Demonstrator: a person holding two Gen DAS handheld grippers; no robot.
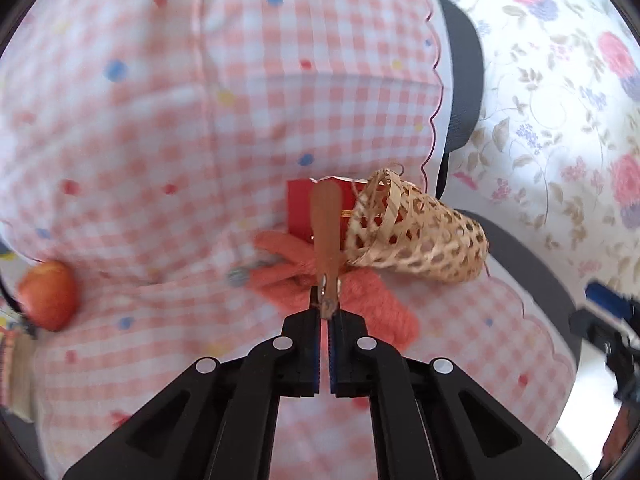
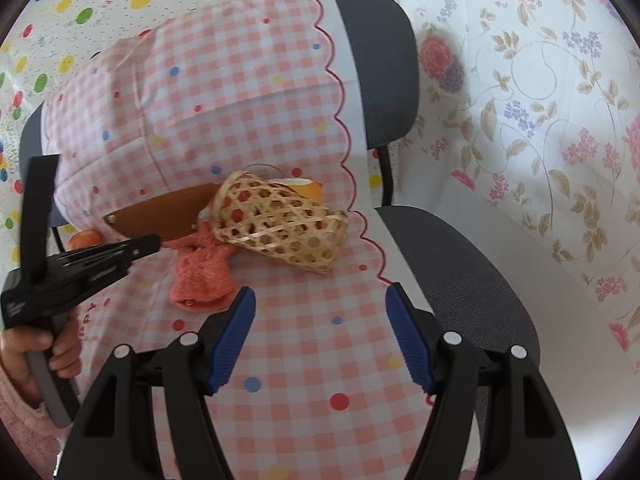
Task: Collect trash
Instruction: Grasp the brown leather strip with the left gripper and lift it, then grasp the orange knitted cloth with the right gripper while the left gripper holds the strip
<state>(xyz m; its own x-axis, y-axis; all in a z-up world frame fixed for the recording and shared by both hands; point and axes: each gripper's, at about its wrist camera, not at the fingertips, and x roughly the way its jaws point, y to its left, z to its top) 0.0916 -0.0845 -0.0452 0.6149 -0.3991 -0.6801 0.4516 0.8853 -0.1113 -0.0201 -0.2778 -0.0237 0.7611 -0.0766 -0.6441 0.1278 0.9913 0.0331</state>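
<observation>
My left gripper (image 1: 325, 312) is shut on the end of a flat brown leather piece (image 1: 326, 224), held edge-on above the chair seat; in the right wrist view the same gripper (image 2: 154, 242) pinches the piece's (image 2: 160, 216) lower edge. A woven bamboo cone basket (image 2: 280, 224) lies on its side just right of it, also in the left wrist view (image 1: 416, 232). An orange knitted item (image 2: 200, 276) lies under them. A red box (image 1: 300, 212) sits behind. My right gripper (image 2: 320, 336) is open and empty, nearer than the basket.
The things lie on a pink checked cloth (image 2: 280, 360) draped over a grey office chair (image 2: 460, 272). A red apple-like fruit (image 1: 48, 294) sits at the left of the seat. An orange-and-white item (image 2: 304, 188) pokes out behind the basket. Floral cloth (image 2: 540, 120) hangs at right.
</observation>
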